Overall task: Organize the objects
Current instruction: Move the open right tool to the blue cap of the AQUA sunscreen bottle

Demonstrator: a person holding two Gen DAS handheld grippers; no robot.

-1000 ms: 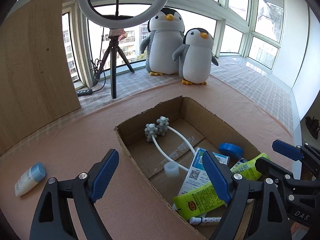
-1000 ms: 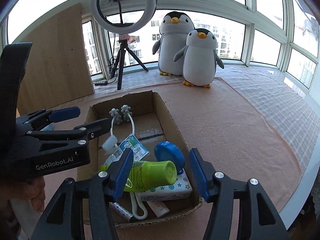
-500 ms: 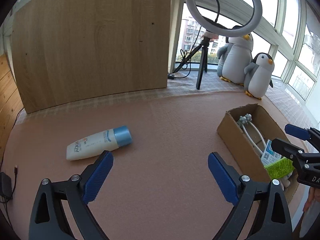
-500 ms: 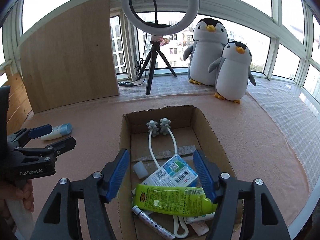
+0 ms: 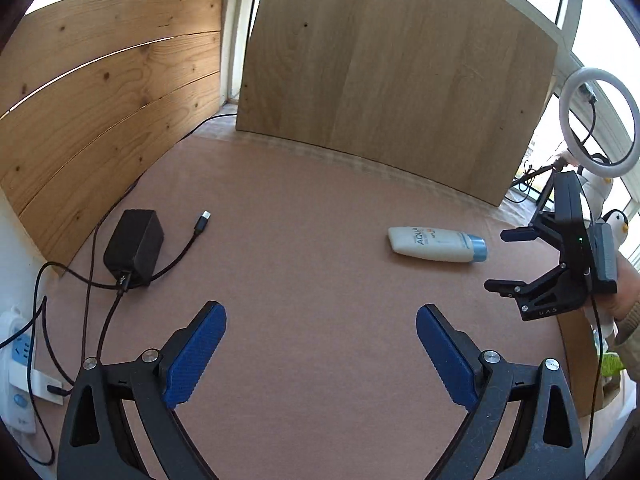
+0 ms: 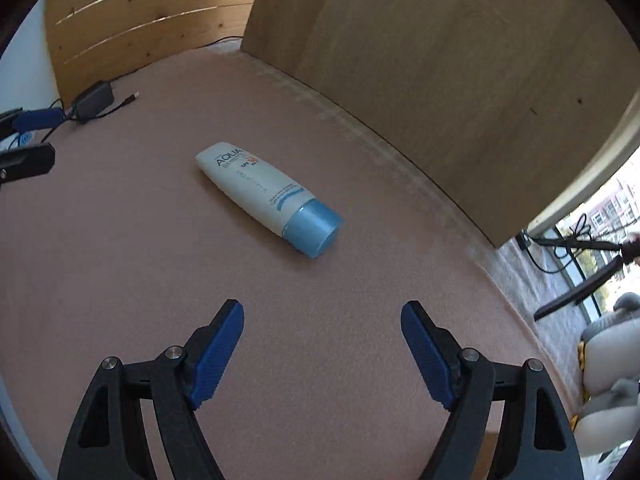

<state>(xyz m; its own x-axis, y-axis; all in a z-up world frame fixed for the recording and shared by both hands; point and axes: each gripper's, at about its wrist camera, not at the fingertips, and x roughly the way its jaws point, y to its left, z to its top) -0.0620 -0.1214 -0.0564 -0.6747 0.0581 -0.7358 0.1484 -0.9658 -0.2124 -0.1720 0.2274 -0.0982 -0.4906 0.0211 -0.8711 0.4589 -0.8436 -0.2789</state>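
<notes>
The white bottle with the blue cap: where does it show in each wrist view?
Left wrist: white bottle right of centre, cap pointing right.
Right wrist: bottle centre, cap toward lower right.
Shared landmark: black power adapter, far left in both.

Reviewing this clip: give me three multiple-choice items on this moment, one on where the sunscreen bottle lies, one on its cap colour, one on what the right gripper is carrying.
1. Where is the sunscreen bottle?
A. lying on the pink mat
B. standing on the black power adapter
C. leaning upright against the wooden board

2. What colour is its cap?
A. red
B. light blue
C. black

3. What is the right gripper carrying?
A. the bottle
B. a cable
C. nothing

Answers:
1 A: the bottle lies on its side on the mat, apart from the black power adapter and the wooden board.
2 B: the cap is light blue on a white body.
3 C: its jaws are opening, with only mat between the blue pads.
</notes>
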